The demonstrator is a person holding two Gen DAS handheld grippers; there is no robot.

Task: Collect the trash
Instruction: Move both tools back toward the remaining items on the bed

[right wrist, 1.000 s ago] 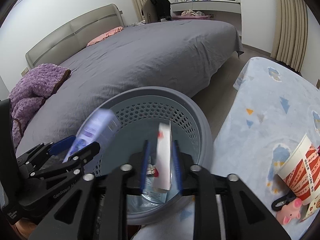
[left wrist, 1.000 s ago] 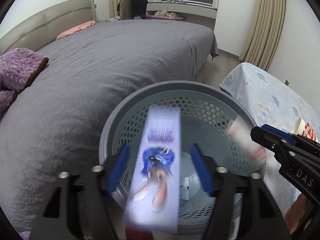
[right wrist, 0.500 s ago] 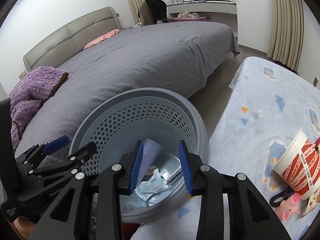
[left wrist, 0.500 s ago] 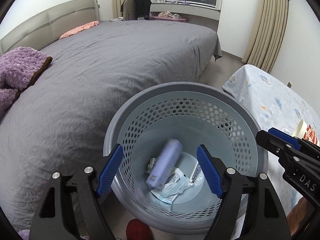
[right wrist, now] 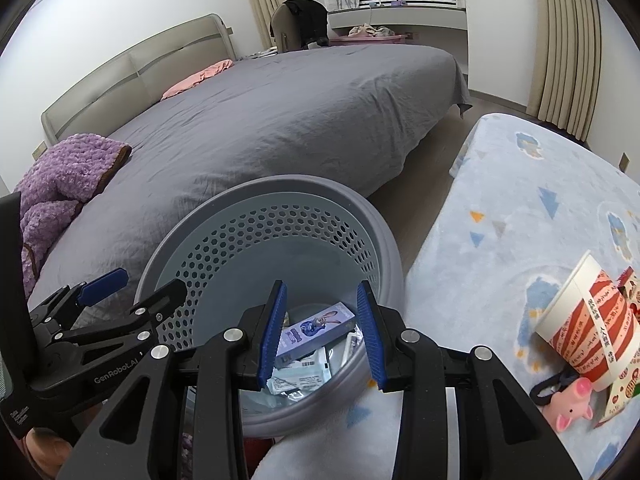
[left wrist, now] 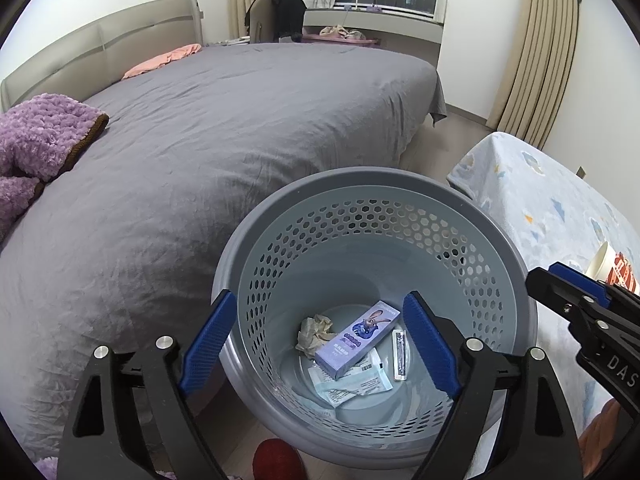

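Note:
A grey perforated trash basket (left wrist: 400, 184) stands on the floor between the bed and a low table; it also shows in the right wrist view (right wrist: 280, 186). At its bottom lie a purple cartoon-rabbit box (left wrist: 358, 338) (right wrist: 316, 330), a crumpled tissue (left wrist: 314, 330), a small tube (left wrist: 399, 354) and flat wrappers (left wrist: 352, 384). My left gripper (left wrist: 318, 344) is open and empty above the basket. My right gripper (right wrist: 322, 334) is open and empty over the basket's right rim.
A large bed with a grey cover (left wrist: 200, 140) lies left and behind the basket, with a purple blanket (left wrist: 36, 140) on it. A table with a light blue patterned cloth (right wrist: 540, 208) is at the right, holding a red-striped paper cup (right wrist: 588, 320) and a pink pig toy (right wrist: 572, 404).
Both grippers opened and let go: the purple box and the white-and-red item dropped into the basket and now lie still at its bottom. Both grippers rose slightly.

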